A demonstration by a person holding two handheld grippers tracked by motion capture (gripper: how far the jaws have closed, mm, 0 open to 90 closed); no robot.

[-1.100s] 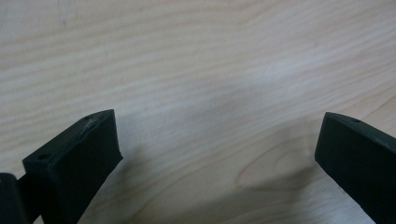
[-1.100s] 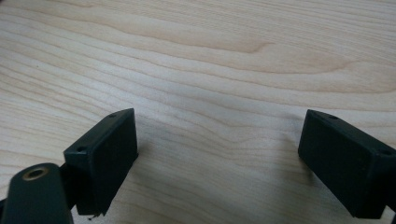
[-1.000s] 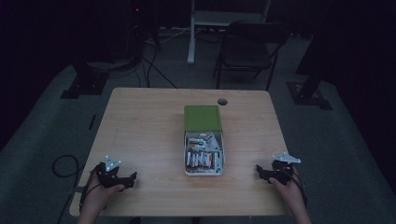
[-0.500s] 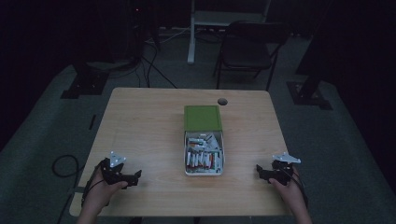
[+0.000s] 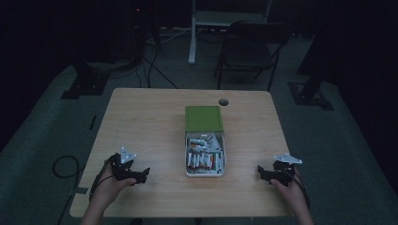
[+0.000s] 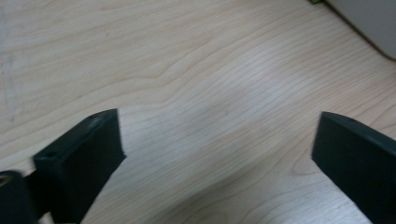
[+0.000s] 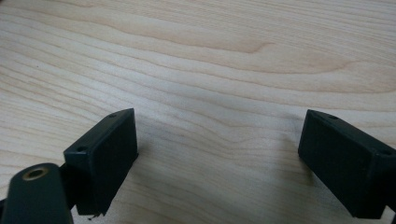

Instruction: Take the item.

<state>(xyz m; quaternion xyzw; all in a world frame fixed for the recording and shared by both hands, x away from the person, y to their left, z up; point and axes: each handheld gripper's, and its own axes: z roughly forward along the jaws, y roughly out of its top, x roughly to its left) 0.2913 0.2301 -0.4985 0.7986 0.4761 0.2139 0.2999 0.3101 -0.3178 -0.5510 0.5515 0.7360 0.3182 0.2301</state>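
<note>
Both my left gripper (image 5: 144,172) and right gripper (image 5: 261,171) gape empty; battery (image 5: 202,160) labels in the box (image 5: 203,118) are unreadable.

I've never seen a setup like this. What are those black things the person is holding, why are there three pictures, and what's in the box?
There is no robot here. A person holds a hand-held gripper in each hand: the left hand-held gripper and the right hand-held gripper, both low over a wooden table. The high view looks down from above. The other two pictures come from cameras riding on each tool, looking along its two black jaws, which stand wide apart with bare wood between them. Nothing is held. In the middle lies an open tin with a green lid, holding what look like batteries.
</note>
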